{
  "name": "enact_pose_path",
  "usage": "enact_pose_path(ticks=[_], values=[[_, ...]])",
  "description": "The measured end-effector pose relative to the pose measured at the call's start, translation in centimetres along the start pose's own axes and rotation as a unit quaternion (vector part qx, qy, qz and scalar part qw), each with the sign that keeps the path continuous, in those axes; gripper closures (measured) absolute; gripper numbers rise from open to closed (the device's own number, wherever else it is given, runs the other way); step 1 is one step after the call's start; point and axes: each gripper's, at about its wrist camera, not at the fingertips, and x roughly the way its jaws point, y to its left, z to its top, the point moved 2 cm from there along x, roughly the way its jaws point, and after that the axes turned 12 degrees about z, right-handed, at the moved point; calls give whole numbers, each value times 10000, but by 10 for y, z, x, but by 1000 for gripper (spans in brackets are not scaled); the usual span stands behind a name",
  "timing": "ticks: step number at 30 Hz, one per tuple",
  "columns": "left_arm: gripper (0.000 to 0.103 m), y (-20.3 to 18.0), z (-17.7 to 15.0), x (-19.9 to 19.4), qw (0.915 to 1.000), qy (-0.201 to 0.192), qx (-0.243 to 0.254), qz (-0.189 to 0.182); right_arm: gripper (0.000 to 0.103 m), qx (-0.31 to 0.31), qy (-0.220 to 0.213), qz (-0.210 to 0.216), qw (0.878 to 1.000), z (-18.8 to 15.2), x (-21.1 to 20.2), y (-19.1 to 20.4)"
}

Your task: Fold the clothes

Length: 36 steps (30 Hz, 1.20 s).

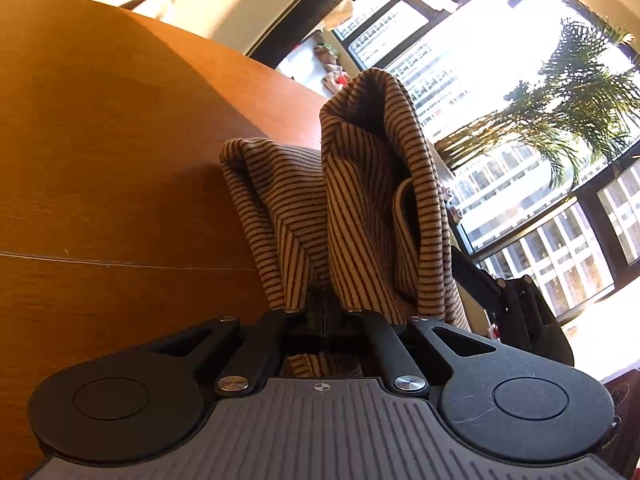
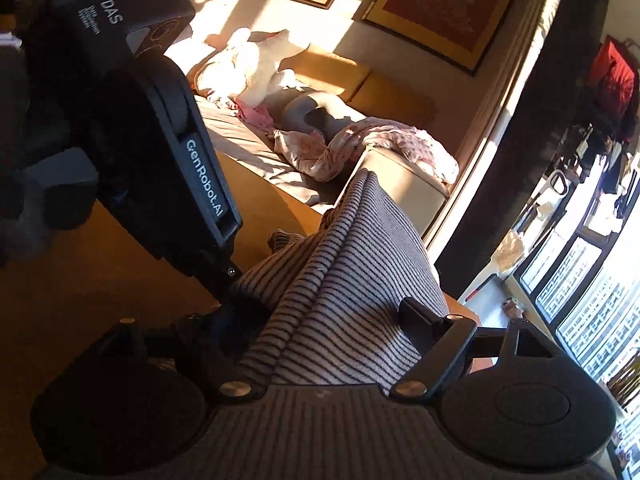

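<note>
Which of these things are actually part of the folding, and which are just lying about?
Part of the job: striped garment, left gripper shut on it, right gripper open around it, wooden table.

Lying about: pink blanket, white cushions, framed pictures, palm plant.

Strong low sunlight enters through the windows (image 1: 532, 128), which are overexposed to white. It warms the desk (image 1: 100, 140) and the sofa (image 2: 332, 80), while the near tool bodies lie in deep shadow. The fisheye lens bends the edges strongly.
</note>
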Motion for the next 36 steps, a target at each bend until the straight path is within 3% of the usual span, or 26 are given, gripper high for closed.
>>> enact_pose_path(ticks=[1, 4, 6, 8, 12, 14, 16, 18, 21, 24, 27, 31, 33, 36], values=[[103, -1, 0, -1, 10000, 4, -1, -12, 26, 108, 14, 119, 9999, 1, -2, -3], [103, -3, 2, -11, 10000, -62, 50, -18, 34, 1197, -66, 416, 9919, 4, -15, -39], [103, -6, 5, -23, 9997, -211, 135, -32, 57, 1570, -136, 382, 9868, 4, -26, -59], [103, -9, 10, -30, 9991, -334, 193, -152, 68, 1787, -177, 401, 9829, 5, -36, -72], [103, -17, 12, -30, 9981, -327, 274, -434, 77, 2447, -281, 827, 9656, 3, -43, -90], [103, -17, 6, -20, 9987, -141, 292, -405, 76, 2646, -261, 1059, 9582, -2, -42, -93], [103, -14, 0, -9, 9991, 39, 203, -364, 71, 2387, -156, 1080, 9650, -2, -36, -90], [103, -9, -5, 2, 9991, 197, 62, -361, 47, 1879, -115, 851, 9784, 1, -32, -74], [103, -5, -5, 7, 9986, 245, -108, -461, 31, 1191, -123, 506, 9915, 2, -26, -37], [103, -5, -2, 2, 9993, 168, -30, -326, 23, 541, -166, -90, 9984, -1, -12, -6], [103, 2, 2, -12, 9998, 3, -48, -190, 23, 259, -168, -421, 9986, 1, 2, 0], [103, 6, -1, -15, 9997, 22, -104, -222, 25, 98, -36, -488, 9988, 2, 17, -10], [103, 3, -4, -11, 9996, 83, -60, -250, 52, 111, 46, -419, 9990, 2, 18, -20], [103, -2, -6, -6, 9993, 179, 16, -340, 62, 737, 89, 11, 9972, 6, 13, -55]])
